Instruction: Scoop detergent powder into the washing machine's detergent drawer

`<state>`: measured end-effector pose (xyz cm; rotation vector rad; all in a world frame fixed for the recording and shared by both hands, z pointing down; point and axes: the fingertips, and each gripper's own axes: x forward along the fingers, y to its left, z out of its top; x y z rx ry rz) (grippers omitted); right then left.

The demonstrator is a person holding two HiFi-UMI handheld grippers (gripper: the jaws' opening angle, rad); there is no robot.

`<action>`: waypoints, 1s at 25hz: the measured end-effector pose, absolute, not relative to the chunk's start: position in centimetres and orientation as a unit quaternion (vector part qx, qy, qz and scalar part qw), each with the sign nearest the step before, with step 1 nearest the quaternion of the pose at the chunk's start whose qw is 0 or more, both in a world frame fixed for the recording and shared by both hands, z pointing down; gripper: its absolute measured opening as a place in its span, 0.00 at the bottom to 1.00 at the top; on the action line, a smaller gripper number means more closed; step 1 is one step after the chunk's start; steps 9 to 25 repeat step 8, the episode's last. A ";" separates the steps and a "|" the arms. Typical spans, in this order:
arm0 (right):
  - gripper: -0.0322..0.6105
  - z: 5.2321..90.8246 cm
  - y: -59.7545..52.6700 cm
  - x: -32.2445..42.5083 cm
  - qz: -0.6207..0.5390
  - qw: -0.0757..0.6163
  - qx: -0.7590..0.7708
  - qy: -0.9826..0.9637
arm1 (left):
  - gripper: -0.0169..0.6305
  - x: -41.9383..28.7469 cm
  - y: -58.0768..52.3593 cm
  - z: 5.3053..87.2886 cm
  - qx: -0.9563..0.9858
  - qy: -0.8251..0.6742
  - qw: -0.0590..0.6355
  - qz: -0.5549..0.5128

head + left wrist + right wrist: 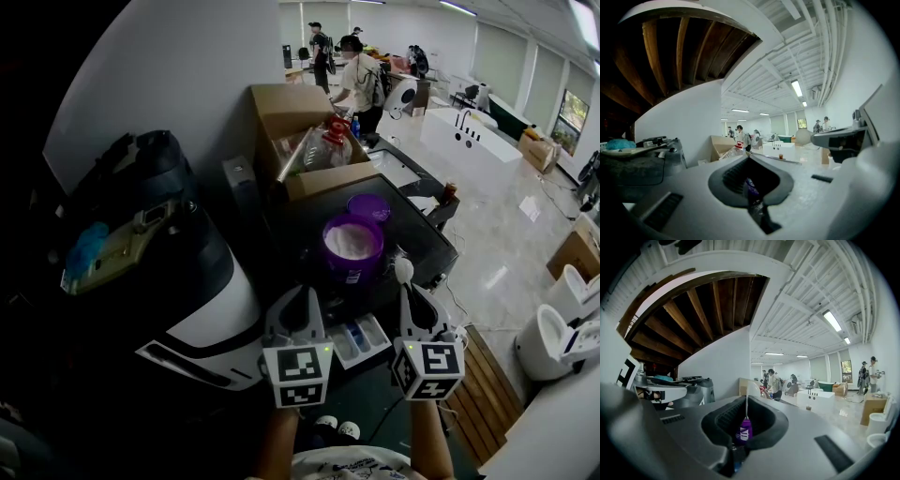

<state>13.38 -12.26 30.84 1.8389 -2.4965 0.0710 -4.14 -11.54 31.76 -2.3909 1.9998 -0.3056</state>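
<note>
Left gripper [301,298] has its jaws together and holds nothing; in its own view I see only a small piece of purple past the tips. I judge that it waits low at the front of the machine, clear of the right side's path, because one gripper is enough for scooping. Just to its right, the drawer [362,339] is pulled out, with its compartments open upward, so powder can fall straight in. Behind the drawer, on the dark machine top [424,239], stands the purple tub [352,249], uncovered, with white powder up near the rim. Its lid [369,206] lies just behind it. The right gripper [405,292] is closed on the thin handle of a white spoon [403,271]. The bowl points up and forward, beside the tub and not yet in the powder. I think dipping into the tub is the next step.
</note>
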 end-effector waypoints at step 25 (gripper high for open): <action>0.08 31.0 -12.2 13.6 0.022 0.023 0.596 -0.803 | 0.03 -4.0 -11.6 31.9 -0.764 0.638 0.004 -0.098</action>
